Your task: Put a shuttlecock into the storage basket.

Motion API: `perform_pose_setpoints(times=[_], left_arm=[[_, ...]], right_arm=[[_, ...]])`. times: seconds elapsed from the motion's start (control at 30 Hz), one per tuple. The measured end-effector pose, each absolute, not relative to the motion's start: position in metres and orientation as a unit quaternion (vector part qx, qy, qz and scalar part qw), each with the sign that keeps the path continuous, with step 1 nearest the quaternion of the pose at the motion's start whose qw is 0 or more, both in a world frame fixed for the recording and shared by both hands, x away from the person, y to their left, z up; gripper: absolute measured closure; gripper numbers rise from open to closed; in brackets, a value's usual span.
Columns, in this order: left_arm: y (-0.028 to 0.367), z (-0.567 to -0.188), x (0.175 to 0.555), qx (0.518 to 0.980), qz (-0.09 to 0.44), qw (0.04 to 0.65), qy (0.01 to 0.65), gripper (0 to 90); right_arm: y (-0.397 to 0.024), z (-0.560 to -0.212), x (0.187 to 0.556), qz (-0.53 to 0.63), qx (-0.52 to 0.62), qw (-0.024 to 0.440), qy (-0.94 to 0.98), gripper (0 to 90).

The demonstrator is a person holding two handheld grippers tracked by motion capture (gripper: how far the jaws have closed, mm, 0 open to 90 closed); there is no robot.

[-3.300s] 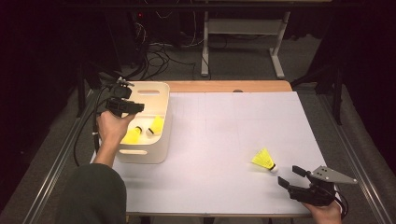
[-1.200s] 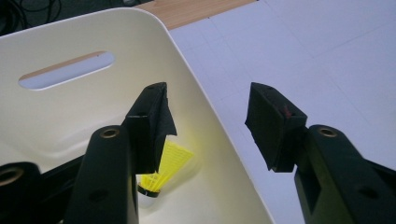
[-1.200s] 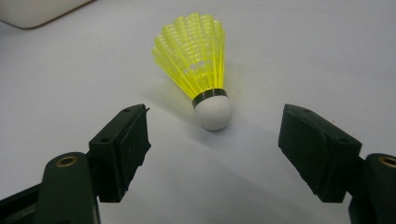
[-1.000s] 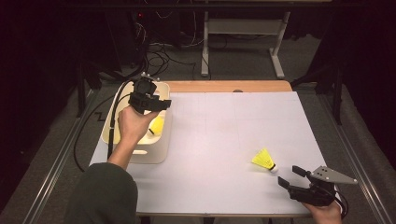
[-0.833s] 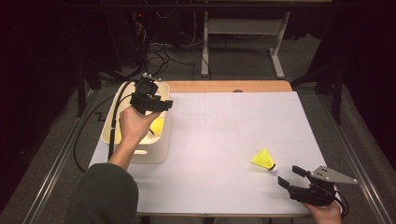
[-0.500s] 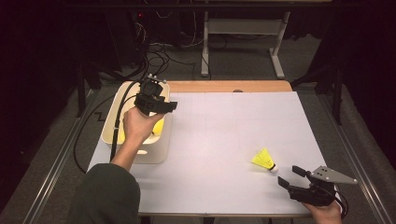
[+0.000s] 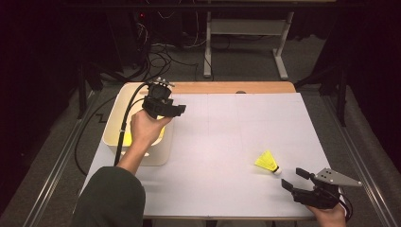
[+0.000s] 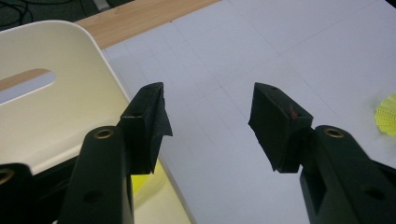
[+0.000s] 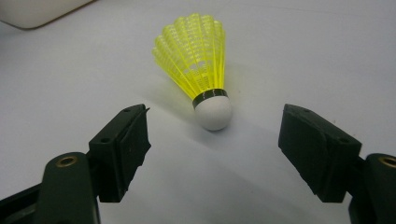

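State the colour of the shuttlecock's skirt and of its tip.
The shuttlecock has a yellow skirt and a white tip; the right gripper view shows it best.

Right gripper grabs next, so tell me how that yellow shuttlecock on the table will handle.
The shuttlecock lies on its side, so a nudge would probably roll it in an arc around its round white cork. Its thin mesh skirt looks light and likely flexes if squeezed; the cork seems the firmer grip.
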State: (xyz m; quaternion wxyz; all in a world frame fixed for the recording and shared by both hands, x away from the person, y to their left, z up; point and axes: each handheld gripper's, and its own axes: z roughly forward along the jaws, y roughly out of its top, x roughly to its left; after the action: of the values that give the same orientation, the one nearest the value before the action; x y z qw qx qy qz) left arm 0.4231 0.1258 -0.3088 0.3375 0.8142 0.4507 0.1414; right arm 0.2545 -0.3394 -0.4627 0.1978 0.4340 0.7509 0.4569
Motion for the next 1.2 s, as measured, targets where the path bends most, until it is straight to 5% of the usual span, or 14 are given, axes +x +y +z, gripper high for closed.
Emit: perform_pose_setpoints(times=[1.2], left_arm=[[0.093,-0.325,0.410,0.831,0.128,0.343,0.419,44.9]], right_arm=[[-0.340,-0.463,0.254,0.459,0.433,0.197,0.750,24.9]])
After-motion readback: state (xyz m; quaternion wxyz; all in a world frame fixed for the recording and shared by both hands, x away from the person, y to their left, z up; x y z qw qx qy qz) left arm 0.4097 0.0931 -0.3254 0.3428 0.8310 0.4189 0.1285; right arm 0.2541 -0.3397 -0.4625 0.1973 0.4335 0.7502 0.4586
